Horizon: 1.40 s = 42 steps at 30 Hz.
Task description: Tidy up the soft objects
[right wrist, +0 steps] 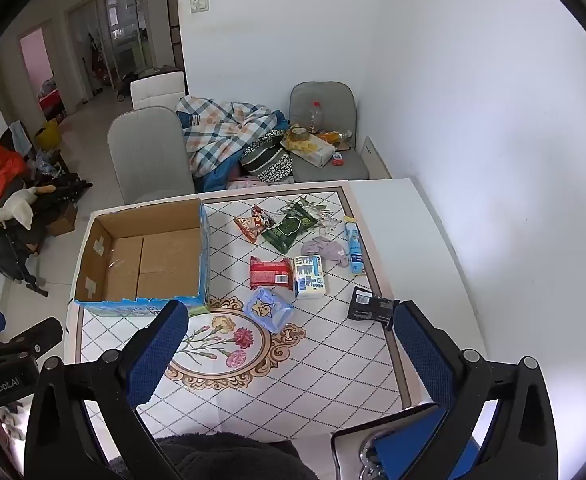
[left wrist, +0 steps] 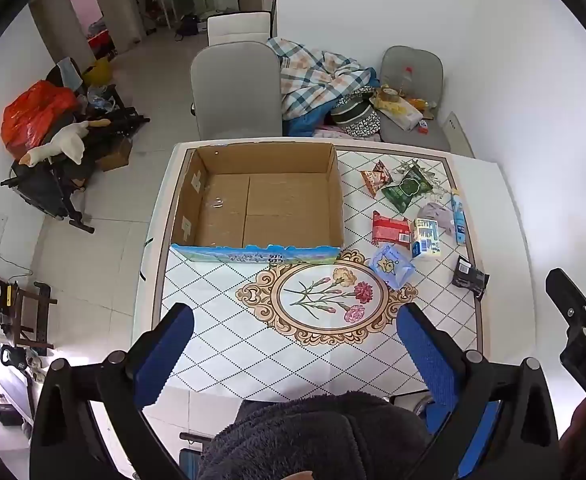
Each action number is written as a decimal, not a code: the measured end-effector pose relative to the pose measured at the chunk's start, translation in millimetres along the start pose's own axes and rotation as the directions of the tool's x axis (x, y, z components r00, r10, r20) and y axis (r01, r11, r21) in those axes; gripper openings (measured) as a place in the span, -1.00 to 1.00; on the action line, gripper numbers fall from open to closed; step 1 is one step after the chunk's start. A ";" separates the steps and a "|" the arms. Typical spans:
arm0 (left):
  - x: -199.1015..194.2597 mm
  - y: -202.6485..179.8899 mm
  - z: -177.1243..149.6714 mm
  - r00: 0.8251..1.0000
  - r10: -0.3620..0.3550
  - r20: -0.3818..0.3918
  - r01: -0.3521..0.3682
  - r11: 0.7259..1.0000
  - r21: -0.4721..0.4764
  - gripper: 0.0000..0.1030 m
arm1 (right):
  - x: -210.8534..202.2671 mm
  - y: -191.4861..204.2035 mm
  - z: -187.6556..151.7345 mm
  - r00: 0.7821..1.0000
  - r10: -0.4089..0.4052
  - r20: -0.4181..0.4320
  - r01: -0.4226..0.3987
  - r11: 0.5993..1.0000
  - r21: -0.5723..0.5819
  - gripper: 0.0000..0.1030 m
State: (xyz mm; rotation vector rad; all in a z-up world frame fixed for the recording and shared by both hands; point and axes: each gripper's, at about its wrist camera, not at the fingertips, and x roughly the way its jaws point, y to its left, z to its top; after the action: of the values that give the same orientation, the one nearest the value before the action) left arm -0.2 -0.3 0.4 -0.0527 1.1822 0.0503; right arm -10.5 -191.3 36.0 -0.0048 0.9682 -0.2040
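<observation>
Both grippers wide apart, nothing between the pads — left gripper (left wrist: 295,334), right gripper (right wrist: 291,332), above the near table (right wrist: 421,240) edge. Box (left wrist: 269,204) at table's left, flaps cut short. Packets (right wrist: 271,272) lie scattered right of it; lilac cloth (right wrist: 325,250) half bunched, shape unclear. Black pouch (right wrist: 369,304) partly hidden by right finger — whole only in left view.

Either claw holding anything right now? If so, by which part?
Nothing held. Left claw and right claw are both open above the table; the packets lie untouched beside the cardboard box.
</observation>
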 end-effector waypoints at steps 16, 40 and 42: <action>-4.3 -2.2 -2.3 1.000 0.006 0.007 -0.006 1.000 0.010 1.00 | -3.5 0.0 -6.5 1.000 0.001 0.010 -0.001 1.000 -0.004 1.00; -10.4 -3.6 1.7 0.999 0.017 0.044 -0.018 1.000 0.019 1.00 | -14.1 6.3 -1.4 0.999 0.019 0.041 -0.018 0.999 -0.028 1.00; -12.3 -2.1 1.3 0.999 0.017 0.047 -0.018 1.000 0.019 1.00 | -14.7 6.1 -1.0 0.999 0.021 0.044 -0.020 0.999 -0.027 1.00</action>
State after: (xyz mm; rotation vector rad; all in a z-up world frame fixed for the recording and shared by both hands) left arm -3.6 -2.5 12.4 -0.0241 1.1358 0.0551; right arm -18.4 -182.7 46.9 -0.0238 0.9268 -0.1711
